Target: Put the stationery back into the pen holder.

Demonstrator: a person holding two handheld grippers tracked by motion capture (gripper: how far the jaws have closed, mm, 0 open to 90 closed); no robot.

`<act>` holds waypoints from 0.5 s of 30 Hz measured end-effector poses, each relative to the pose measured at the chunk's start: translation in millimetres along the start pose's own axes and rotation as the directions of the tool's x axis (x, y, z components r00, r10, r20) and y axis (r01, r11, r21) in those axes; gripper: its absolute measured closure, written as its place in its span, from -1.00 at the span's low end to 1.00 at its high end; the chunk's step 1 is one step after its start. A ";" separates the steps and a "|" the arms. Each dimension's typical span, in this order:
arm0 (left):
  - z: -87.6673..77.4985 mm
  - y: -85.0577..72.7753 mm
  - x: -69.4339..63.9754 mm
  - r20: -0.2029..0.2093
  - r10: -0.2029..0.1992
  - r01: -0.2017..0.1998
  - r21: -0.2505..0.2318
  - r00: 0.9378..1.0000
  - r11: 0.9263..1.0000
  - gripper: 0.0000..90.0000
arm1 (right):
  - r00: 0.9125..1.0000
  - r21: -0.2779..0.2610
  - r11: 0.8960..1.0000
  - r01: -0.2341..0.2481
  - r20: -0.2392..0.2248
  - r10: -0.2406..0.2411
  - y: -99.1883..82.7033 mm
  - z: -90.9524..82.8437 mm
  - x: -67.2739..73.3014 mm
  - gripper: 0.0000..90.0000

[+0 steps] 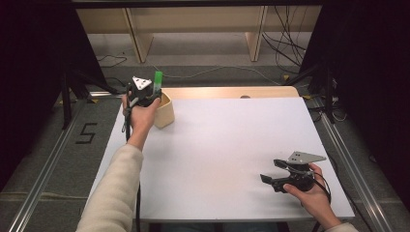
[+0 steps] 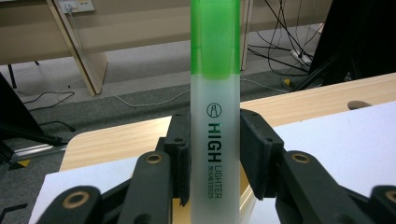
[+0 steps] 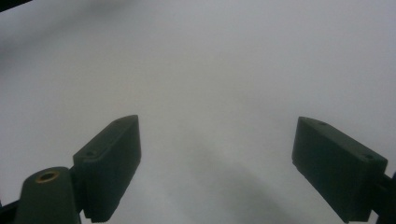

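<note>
Lettering on highlighter in left claw

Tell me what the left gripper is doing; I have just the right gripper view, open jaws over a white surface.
Observer: The left gripper is shut on a highlighter with a green cap, held upright.
Operator: Say where that is on the table.
Observer: At the far left corner of the white table, right above a pale wooden holder.
Operator: Report whether the highlighter is in the holder.
Observer: Its lower end is hidden behind the gripper, so I cannot tell.
Operator: Place my right gripper.
Observer: The right gripper sits near the table's near right corner, open, with nothing between its jaws.
</note>
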State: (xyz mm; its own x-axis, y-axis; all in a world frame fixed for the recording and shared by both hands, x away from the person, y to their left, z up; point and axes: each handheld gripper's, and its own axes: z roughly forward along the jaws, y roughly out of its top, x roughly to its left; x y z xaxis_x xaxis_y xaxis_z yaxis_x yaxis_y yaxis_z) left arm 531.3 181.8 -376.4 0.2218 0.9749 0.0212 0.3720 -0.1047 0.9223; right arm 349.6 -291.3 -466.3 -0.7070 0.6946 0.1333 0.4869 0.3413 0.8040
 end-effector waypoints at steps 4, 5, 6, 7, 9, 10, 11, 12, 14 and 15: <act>1.7 1.5 -0.2 -0.002 0.003 -0.003 -0.002 1.000 1.000 0.47 | 1.000 0.001 1.000 0.001 0.000 -0.001 0.0 0.1 0.0 -0.64; 2.2 1.8 0.0 -0.001 0.004 -0.004 0.000 1.000 1.000 0.47 | 1.000 0.001 1.000 0.000 0.000 0.000 0.0 0.1 0.1 -0.64; 2.8 2.0 0.3 -0.003 0.005 -0.005 0.002 1.000 1.000 0.47 | 1.000 0.001 1.000 0.001 0.000 -0.001 0.0 0.1 0.1 -0.64; 3.6 2.0 0.5 -0.004 0.004 -0.004 0.002 1.000 1.000 0.47 | 1.000 0.001 1.000 0.001 0.000 -0.001 0.0 0.1 0.1 -0.64; 4.2 2.0 1.0 -0.004 0.007 -0.007 0.009 1.000 1.000 0.47 | 1.000 0.000 1.000 0.001 0.001 -0.001 0.0 0.0 0.0 -0.64; 5.0 1.8 1.2 -0.005 0.007 -0.007 0.010 1.000 1.000 0.47 | 1.000 -0.001 1.000 0.002 0.001 -0.002 -0.1 0.0 -0.1 -0.64; 5.7 1.6 1.4 -0.006 0.008 -0.008 0.012 1.000 1.000 0.47 | 1.000 0.000 1.000 0.001 0.001 -0.001 0.0 -0.1 -0.1 -0.64; 7.1 1.4 1.7 -0.008 0.006 -0.006 0.014 1.000 1.000 0.47 | 1.000 0.001 1.000 0.001 0.001 -0.001 0.0 -0.1 -0.2 -0.64; 7.9 1.2 2.2 -0.007 0.004 -0.004 0.019 1.000 1.000 0.47 | 1.000 0.001 1.000 0.001 0.001 -0.001 0.0 -0.1 -0.1 -0.64; 8.5 1.1 2.4 -0.007 0.001 -0.001 0.018 1.000 1.000 0.47 | 1.000 0.000 1.000 0.002 0.000 -0.002 0.0 -0.1 -0.1 -0.64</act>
State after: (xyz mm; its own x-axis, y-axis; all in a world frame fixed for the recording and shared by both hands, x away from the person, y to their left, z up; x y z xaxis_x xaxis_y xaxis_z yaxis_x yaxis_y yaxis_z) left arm 539.9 182.4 -378.6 0.2160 0.9761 0.0244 0.3880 -0.1087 0.9152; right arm 349.6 -291.5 -466.2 -0.7078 0.6940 0.1317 0.4855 0.3426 0.8043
